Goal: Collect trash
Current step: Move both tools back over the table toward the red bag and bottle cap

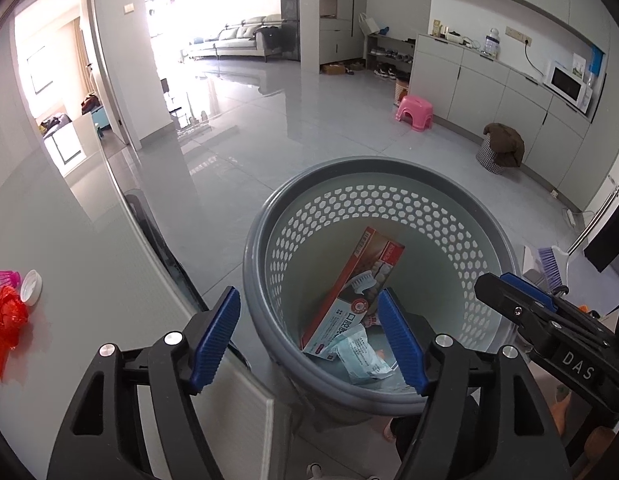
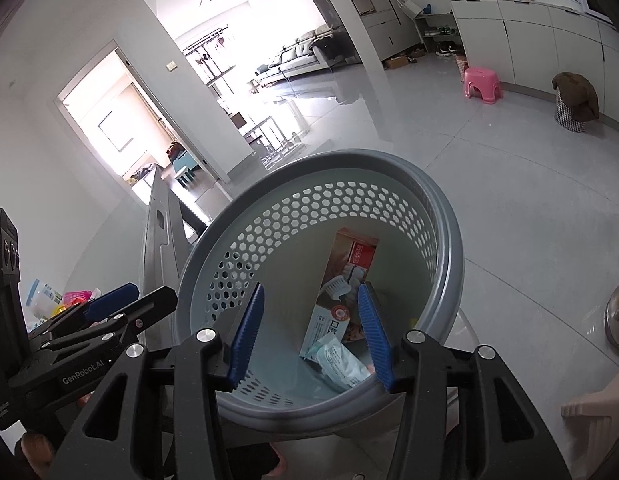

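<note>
Left wrist view: the left gripper hangs over the near rim of the grey bin, its blue fingers spread wide with nothing between them. Inside the bin a long box leans on the wall, with a pale packet at its foot. A red wrapper and a white cap lie on the table at left.

Right wrist view: the right gripper is also over the bin, jaws apart and empty. The box and packet lie below.
</note>
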